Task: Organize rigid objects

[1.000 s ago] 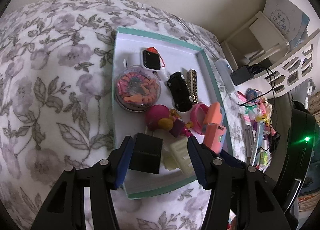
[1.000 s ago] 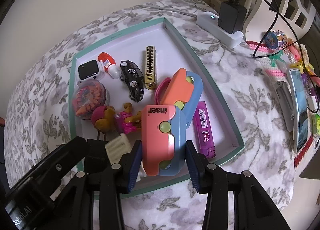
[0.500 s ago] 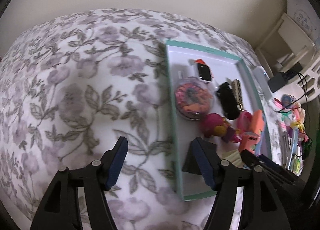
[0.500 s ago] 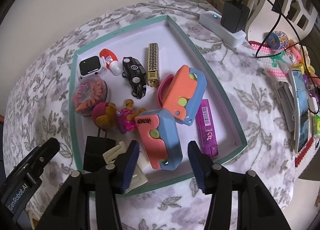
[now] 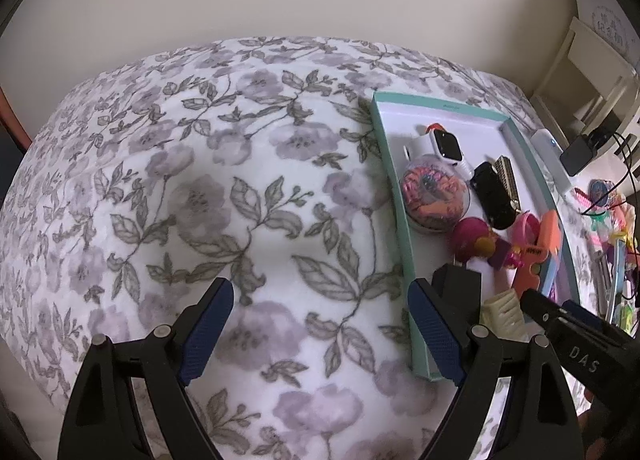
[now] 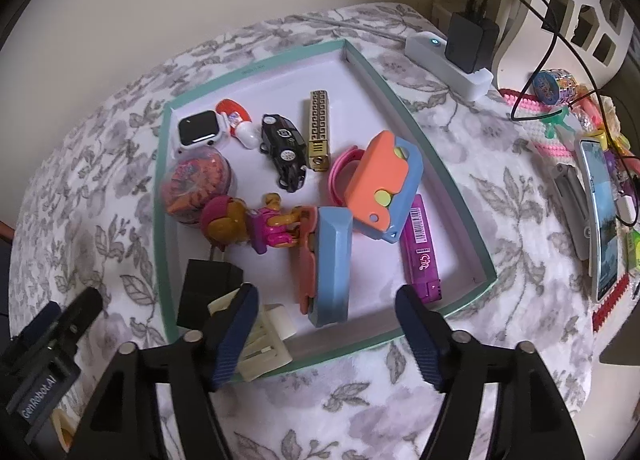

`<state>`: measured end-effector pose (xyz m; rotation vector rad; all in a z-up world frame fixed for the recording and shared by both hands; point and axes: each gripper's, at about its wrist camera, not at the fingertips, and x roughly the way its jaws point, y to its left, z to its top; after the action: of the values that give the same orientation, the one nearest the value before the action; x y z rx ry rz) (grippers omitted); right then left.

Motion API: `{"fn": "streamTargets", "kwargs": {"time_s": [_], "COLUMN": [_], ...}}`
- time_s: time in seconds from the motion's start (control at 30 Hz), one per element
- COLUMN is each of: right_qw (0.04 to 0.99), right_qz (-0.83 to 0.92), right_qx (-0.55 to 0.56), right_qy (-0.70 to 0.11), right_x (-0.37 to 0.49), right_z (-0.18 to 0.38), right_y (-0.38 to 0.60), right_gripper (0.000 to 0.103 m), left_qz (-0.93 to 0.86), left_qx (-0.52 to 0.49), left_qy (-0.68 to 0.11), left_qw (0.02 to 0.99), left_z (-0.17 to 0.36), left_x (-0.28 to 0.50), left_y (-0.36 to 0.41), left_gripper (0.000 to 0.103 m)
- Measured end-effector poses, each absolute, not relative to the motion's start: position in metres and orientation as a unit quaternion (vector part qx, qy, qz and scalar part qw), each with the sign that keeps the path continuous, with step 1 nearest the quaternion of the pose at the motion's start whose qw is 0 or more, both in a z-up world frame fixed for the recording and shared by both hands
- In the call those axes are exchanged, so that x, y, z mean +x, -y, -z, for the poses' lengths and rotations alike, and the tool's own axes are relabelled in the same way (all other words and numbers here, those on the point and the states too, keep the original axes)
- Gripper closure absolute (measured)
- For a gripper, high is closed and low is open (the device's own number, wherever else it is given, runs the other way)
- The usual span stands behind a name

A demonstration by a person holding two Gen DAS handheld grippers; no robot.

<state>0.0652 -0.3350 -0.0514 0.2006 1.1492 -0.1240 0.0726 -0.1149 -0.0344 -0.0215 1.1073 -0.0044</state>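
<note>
1. The left claw (image 5: 320, 324) has swung away from the tray (image 6: 448, 176) since a second ago, leaving the black cube (image 5: 460, 288) behind; its jaws gape wide over bare floral bedspread (image 5: 200, 188), gripping nothing.
2. That black cube now sits just past the left claw's right finger (image 5: 434, 334), inside the tray's near corner.
3. Over to the right claw (image 6: 326, 334): it has let go of the pink-and-blue toy (image 6: 330, 264), jaws spread apart and empty.
4. The toy stands on edge in the tray, just ahead of the right claw, between its fingers.
5. The cream clip (image 6: 266, 344) lies by the right claw's left finger.
</note>
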Motion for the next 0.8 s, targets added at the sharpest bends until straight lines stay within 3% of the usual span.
{"fn": "streamTargets", "kwargs": {"time_s": [0.2, 0.3, 0.8], "right_qw": [0.842, 0.846, 0.872], "right_qz": [0.054, 0.050, 0.049], "right_qx": [0.093, 0.095, 0.115], "right_qy": [-0.529, -0.522, -0.473], "right_x": [0.057, 0.054, 0.028], "right_z": [0.048, 0.045, 0.023], "right_y": [0.332, 0.331, 0.331], "right_gripper": [0.016, 0.000, 0.000], "left_qz": [0.002, -0.009, -0.009], "left_qx": [-0.011, 0.002, 0.008], "left_qy": [-0.524, -0.520, -0.509], "left_qw": [0.852, 0.854, 0.861], "left_z": [0.031, 0.029, 0.018], "left_x": [0.063, 0.059, 0.042], "left_y": [0.109, 0.108, 0.102], "left_gripper": [0.014, 0.014, 0.014]}}
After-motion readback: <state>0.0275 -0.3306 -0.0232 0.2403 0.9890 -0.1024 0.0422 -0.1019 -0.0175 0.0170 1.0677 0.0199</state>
